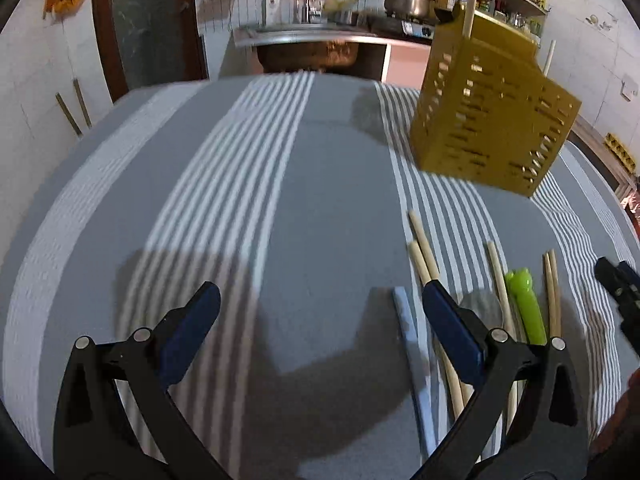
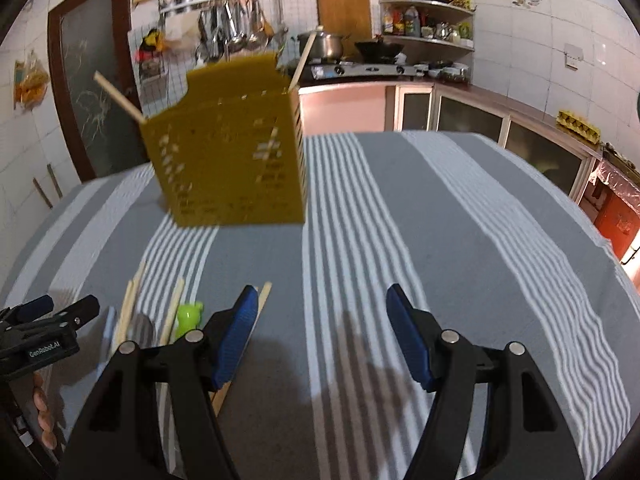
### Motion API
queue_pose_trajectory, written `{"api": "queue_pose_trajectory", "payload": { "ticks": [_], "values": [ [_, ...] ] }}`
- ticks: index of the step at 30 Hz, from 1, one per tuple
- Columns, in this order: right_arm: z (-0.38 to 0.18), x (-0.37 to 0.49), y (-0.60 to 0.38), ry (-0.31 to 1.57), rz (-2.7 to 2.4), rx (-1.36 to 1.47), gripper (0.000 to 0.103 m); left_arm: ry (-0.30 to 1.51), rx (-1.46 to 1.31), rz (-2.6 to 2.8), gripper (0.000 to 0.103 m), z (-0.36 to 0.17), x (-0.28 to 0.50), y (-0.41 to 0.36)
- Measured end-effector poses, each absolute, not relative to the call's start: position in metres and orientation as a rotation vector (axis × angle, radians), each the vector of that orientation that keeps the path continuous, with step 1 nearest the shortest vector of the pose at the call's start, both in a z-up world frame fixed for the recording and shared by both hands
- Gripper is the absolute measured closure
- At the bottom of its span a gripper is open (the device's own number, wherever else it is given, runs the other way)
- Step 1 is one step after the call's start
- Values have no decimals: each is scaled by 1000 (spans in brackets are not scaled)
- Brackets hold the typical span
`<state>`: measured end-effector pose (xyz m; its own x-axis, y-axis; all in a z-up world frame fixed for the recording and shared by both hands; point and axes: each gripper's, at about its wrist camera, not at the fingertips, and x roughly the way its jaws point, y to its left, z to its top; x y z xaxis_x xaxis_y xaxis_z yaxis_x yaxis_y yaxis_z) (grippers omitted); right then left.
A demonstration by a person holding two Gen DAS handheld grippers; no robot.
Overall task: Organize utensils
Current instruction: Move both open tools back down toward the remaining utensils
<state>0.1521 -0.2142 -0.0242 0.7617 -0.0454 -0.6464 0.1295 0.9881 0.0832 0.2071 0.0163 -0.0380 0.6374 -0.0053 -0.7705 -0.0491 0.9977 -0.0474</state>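
Scene: A kitchen surface (image 1: pixel 328 208) draped in grey-and-white striped cloth is shown, with a yellow perforated utensil holder (image 1: pixel 492 120) standing at its far side and loose utensils lying near the front.

Left gripper (image 1: pixel 320 320): Its jaws are held wide apart above bare cloth, nothing between them.

Right gripper (image 2: pixel 320 328): Its jaws are likewise spread, with nothing gripped.

Loose utensils: Wooden chopsticks (image 1: pixel 424 252), a green plastic handle (image 1: pixel 526 304) and a pale blue stick (image 1: pixel 408 336) are scattered side by side just right of the left gripper, between the two tools.

Already sorted: Two chopsticks (image 2: pixel 120 98) are seen leaning out of the holder's top.

Handling, chopsticks: They are judged light, stiff and smooth, liable to roll or pivot; a grip near the middle of the shaft is judged steadiest.

Handling, green handle: It is judged light, hard and slightly slippery; the thick handle part offers the broadest hold.

Handling, holder: It is judged light and easily tipped if nudged.

Hidden: The working end of the green utensil is covered by the gripper, so its type cannot be told. The chopsticks' near ends are cut off behind the jaws. The holder is blurred and its inner compartments are not visible.
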Motion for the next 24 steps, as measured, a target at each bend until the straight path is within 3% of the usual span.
{"api": "queue_pose_trajectory", "payload": {
  "ticks": [24],
  "values": [
    [-40,176,-185,872,-140,112,39,929,9,19,5,-62,211,2]
  ]
}}
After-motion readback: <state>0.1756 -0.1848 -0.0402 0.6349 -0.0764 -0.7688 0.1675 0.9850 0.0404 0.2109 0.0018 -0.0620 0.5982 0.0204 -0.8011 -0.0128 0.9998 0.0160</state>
